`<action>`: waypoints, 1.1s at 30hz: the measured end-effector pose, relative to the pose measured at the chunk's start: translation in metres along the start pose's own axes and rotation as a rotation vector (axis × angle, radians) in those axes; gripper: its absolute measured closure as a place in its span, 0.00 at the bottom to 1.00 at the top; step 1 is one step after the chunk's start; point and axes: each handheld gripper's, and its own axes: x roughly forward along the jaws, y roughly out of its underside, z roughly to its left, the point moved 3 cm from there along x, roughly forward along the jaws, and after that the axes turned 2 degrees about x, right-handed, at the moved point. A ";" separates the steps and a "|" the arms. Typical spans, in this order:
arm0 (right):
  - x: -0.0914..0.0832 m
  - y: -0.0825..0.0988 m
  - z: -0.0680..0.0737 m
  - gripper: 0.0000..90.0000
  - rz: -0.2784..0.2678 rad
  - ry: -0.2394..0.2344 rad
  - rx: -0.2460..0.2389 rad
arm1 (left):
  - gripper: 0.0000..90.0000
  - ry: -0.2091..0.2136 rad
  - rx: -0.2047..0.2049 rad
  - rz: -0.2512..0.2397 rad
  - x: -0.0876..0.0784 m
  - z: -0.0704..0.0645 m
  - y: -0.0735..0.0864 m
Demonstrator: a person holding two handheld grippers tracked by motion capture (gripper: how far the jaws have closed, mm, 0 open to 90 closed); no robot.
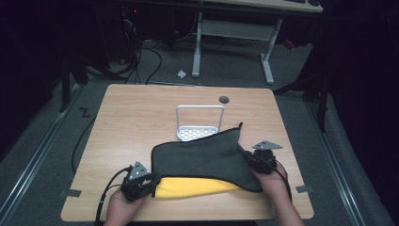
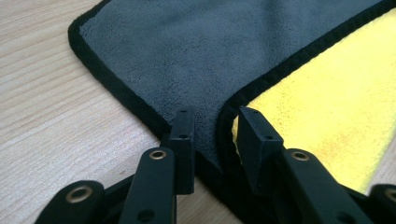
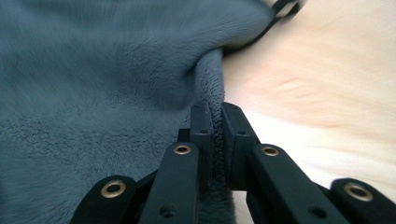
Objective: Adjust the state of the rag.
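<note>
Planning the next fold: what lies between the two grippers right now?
The cloth spans the stretch between the left gripper and the right gripper, grey side up with yellow showing at its near edge, seen in the high view.

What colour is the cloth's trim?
Black; the cloth itself is grey on one face, yellow on the other. The left gripper view shows the trim best.

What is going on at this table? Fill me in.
A person is working a grey-and-yellow microfibre cloth with black edging on the wooden table, one gripper in each hand. The right gripper is shut on a grey fold. The left gripper sits open at the near-left corner, jaws straddling the black hem. A small white metal rack stands behind the cloth.
</note>
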 end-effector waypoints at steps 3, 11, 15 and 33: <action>-0.031 -0.010 -0.006 0.87 -0.096 0.053 -0.013 | 0.76 0.000 0.003 0.002 0.000 -0.001 0.000; -0.022 0.004 -0.017 0.84 -0.046 0.084 0.007 | 0.76 -0.004 -0.021 0.008 -0.005 0.007 0.002; -0.007 0.017 -0.018 0.84 0.032 0.015 0.030 | 0.75 0.019 -0.070 -0.008 -0.006 0.014 0.004; 0.006 0.029 0.016 0.81 0.108 -0.026 -0.071 | 0.77 -0.011 -0.189 -0.044 0.009 0.055 -0.017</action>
